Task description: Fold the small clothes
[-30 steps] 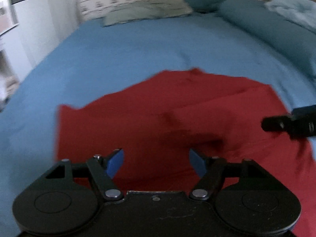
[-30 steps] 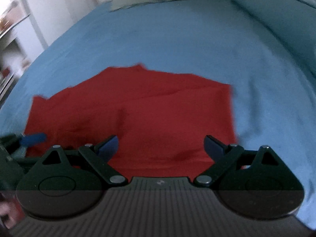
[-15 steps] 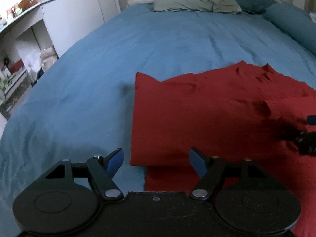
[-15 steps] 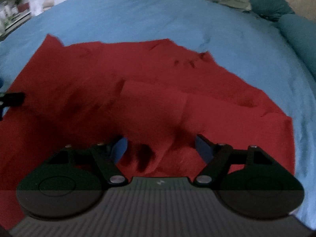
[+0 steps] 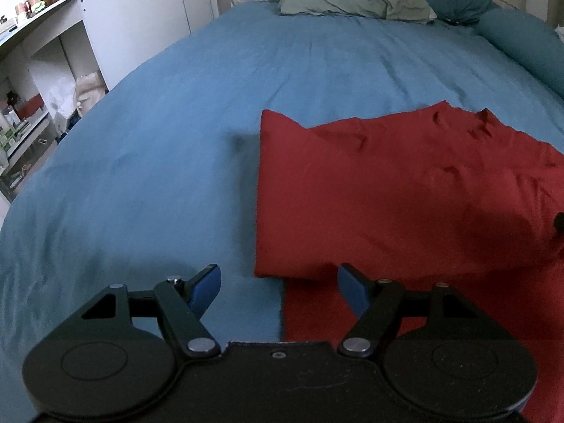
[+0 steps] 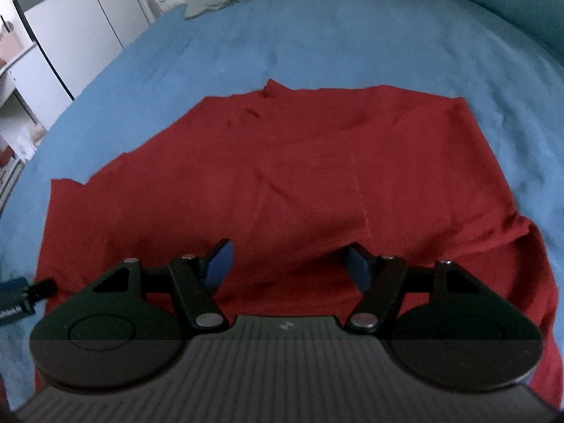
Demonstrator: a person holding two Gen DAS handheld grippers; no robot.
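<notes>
Red garment (image 5: 405,190) edged by bare blue bedsheet (image 5: 158,162).

Red garment (image 6: 317,176) lies flat on the blue bed (image 6: 317,42), just ahead of & under the right claw (image 6: 287,268). Left side folded over the middle, w/ wrinkles; its near-left corner sits between the left claw's (image 5: 278,289) tips.

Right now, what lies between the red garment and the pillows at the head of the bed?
Only bare blue bedsheet between the red garment and the pillows, per the left wrist view.
</notes>
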